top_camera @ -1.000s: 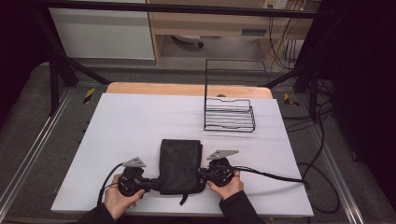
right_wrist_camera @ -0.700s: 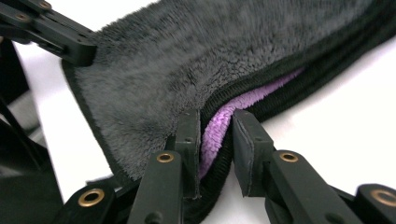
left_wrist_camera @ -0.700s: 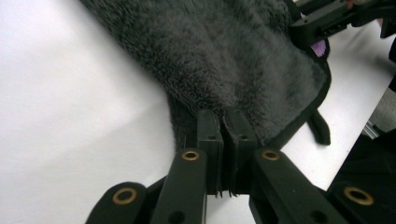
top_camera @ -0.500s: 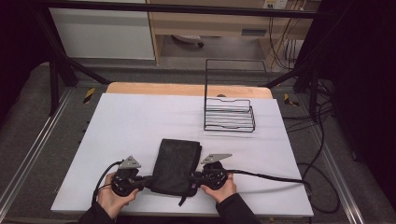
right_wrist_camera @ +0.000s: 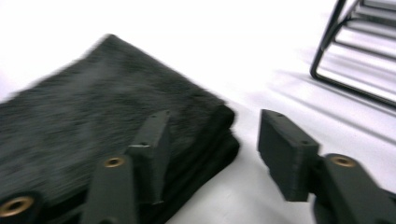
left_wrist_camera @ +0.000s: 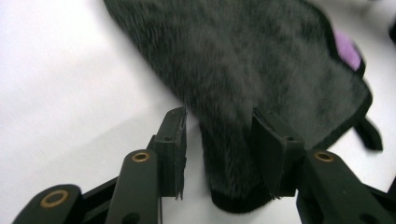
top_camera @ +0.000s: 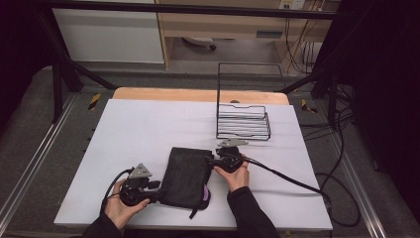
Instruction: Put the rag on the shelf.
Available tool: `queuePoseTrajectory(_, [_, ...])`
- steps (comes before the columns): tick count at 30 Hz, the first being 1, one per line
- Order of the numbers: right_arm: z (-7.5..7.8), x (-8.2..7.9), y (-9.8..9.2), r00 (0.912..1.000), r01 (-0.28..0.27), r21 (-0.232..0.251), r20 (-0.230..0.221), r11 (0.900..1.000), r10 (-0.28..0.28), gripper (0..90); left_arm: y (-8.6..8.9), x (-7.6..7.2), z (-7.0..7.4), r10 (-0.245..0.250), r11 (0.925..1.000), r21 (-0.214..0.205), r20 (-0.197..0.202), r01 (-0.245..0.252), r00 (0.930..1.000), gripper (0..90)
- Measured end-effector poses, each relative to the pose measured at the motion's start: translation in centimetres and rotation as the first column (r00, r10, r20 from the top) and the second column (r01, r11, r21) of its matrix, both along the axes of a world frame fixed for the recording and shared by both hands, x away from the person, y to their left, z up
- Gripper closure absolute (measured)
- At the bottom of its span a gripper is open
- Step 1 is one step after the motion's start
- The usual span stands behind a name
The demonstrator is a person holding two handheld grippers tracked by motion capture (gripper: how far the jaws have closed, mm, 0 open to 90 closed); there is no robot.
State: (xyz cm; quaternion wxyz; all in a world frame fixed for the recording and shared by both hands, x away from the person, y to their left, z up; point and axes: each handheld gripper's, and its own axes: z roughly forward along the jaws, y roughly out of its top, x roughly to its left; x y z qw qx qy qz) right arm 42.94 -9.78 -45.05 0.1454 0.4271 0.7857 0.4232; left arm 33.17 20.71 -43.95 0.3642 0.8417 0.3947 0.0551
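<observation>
the folded black towel (top_camera: 185,176) lay on the white tabletop (top_camera: 148,124) between the two claws. the left claw (left_wrist_camera: 217,154) stood part open and its jaws had just been opening; a near corner of the towel sat between them, one pad close against the pile, the other clear of it with white tabletop showing in the gap. the right claw (right_wrist_camera: 212,151) was also part open, having just been opening, with the towel's far corner lying at its left jaw and bare tabletop between the jaws. beyond the right claw, up and to its right, a black wire rack (right_wrist_camera: 359,51) was cut off by the frame edge. a purple patch (left_wrist_camera: 348,49) showed at the towel's far edge, too blurred to identify.
</observation>
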Motion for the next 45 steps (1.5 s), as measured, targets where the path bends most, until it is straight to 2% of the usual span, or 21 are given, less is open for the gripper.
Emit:
queuePoseTrajectory(3, [-0.9, 0.5, 0.3, 0.9989, -0.001, 0.017, -0.046, 0.9999, 0.001, 53.1, 0.2, -0.1, -0.6, 0.001, 0.9995, -0.033, -0.021, -0.002, 0.9998, 56.4])
queuePoseTrajectory(5, [-0.9, 0.5, 0.4, 0.9978, 0.000, 0.040, -0.067, 0.9992, 0.002, 60.1, 0.3, -0.1, -0.8, -0.003, 0.9976, -0.069, -0.054, 0.000, 0.9986, 62.5])
queuePoseTrajectory(8, [-0.8, 0.6, 0.3, 0.9941, -0.022, 0.068, -0.105, 0.9974, 0.029, 76.1, 0.1, -0.1, -0.7, -0.005, 0.9977, -0.067, -0.067, 0.001, 0.9978, 72.3])
queuePoseTrajectory(9, [-0.7, 0.7, 0.4, 0.9933, -0.027, 0.074, -0.110, 0.9969, 0.035, 78.2, 0.0, -0.2, -0.6, -0.005, 0.9978, -0.066, -0.067, 0.001, 0.9977, 75.6])
queuePoseTrajectory(11, [-0.6, 1.0, 0.3, 0.9946, -0.039, 0.078, -0.093, 0.9962, 0.046, 80.6, -0.1, -0.2, -0.5, -0.004, 0.9970, -0.077, -0.086, -0.003, 0.9963, 79.4])
queuePoseTrajectory(13, [-0.3, 1.5, 0.4, 0.9969, -0.050, 0.094, -0.056, 0.9943, 0.056, 81.4, -0.3, -0.4, -0.3, -0.019, 0.9918, -0.128, -0.126, 0.003, 0.9918, 81.1])
queuePoseTrajectory(16, [0.4, 2.2, 1.4, 0.9951, -0.099, 0.090, -0.001, 0.9910, 0.099, 81.4, -0.9, -1.2, 0.0, -0.018, 0.9968, -0.079, -0.074, 0.012, 0.9971, 81.3])
queuePoseTrajectory(17, [0.4, 2.3, 1.7, 0.9943, -0.106, 0.073, -0.001, 0.9917, 0.107, 81.2, -0.9, -1.2, 0.0, -0.006, 0.9975, -0.071, -0.073, 0.001, 0.9973, 81.2])
queuePoseTrajectory(19, [0.0, 2.5, 2.0, 0.9947, -0.095, 0.040, -0.035, 0.9946, 0.097, 80.4, -0.5, -1.2, 0.0, 0.015, 0.9975, -0.067, -0.071, -0.020, 0.9974, 80.6])
queuePoseTrajectory(22, [-0.4, 2.3, 1.8, 0.9949, -0.098, 0.018, -0.022, 0.9950, 0.099, 74.8, -0.3, -1.1, -0.1, 0.012, 0.9977, -0.066, -0.075, -0.017, 0.9971, 78.0])
queuePoseTrajectory(24, [-0.1, 2.2, 1.6, 0.9962, -0.086, 0.021, -0.017, 0.9961, 0.086, 69.0, -0.2, -0.9, 0.5, 0.002, 0.9992, -0.040, -0.044, -0.004, 0.9990, 72.4])
queuePoseTrajectory(25, [0.5, 2.0, 1.3, 0.9964, -0.085, 0.018, 0.012, 0.9962, 0.084, 59.7, -0.1, -0.7, 1.0, 0.008, 0.9995, -0.029, -0.011, -0.009, 0.9999, 62.2])
queuePoseTrajectory(26, [0.5, 2.0, 1.3, 0.9964, -0.085, 0.018, 0.012, 0.9962, 0.084, 59.7, 0.1, -0.5, 1.4, 0.017, 0.9994, -0.029, 0.017, -0.016, 0.9997, 62.2])
queuePoseTrajectory(27, [0.8, 2.0, 1.1, 0.9960, -0.088, 0.027, 0.018, 0.9957, 0.088, 53.9, 0.5, 0.0, 2.0, 0.038, 0.9987, -0.036, 0.052, -0.036, 0.9979, 57.2])
queuePoseTrajectory(28, [1.6, 1.7, 0.8, 0.9948, -0.096, 0.037, 0.037, 0.9947, 0.095, 41.4, 0.7, 0.5, 2.4, 0.053, 0.9976, -0.048, 0.070, -0.050, 0.9961, 45.3])
queuePoseTrajectory(29, [1.6, 1.7, 0.8, 0.9948, -0.096, 0.037, 0.037, 0.9947, 0.095, 41.4, 0.8, 1.2, 2.8, 0.064, 0.9971, -0.047, 0.079, -0.060, 0.9949, 45.3])
queuePoseTrajectory(30, [1.9, 1.5, 0.7, 0.9942, -0.101, 0.040, 0.039, 0.9941, 0.100, 38.9, 1.0, 1.9, 3.1, 0.081, 0.9960, -0.044, 0.080, -0.077, 0.9935, 40.9])
queuePoseTrajectory(33, [2.5, 1.1, 0.4, 0.9929, -0.113, 0.034, 0.043, 0.9930, 0.111, 27.3, 0.8, 3.9, 3.5, 0.107, 0.9941, -0.028, 0.108, -0.104, 0.9884, 32.3])
queuePoseTrajectory(38, [3.0, 0.4, -0.2, 0.9914, -0.119, 0.040, 0.060, 0.9921, 0.117, 17.1, 0.1, 7.3, 2.9, 0.153, 0.9882, -0.024, 0.086, -0.151, 0.9845, 22.1])
queuePoseTrajectory(43, [3.0, 0.0, -1.0, 0.9937, -0.105, 0.039, 0.044, 0.9938, 0.103, 9.8, -0.4, 9.6, 1.5, 0.199, 0.9794, 0.006, 0.135, -0.202, 0.9706, 19.4])
queuePoseTrajectory(45, [2.9, -0.2, -1.2, 0.9941, -0.099, 0.019, 0.045, 0.9949, 0.099, 8.9, -0.5, 10.3, 0.9, 0.209, 0.9768, 0.020, 0.130, -0.213, 0.9692, 19.4])
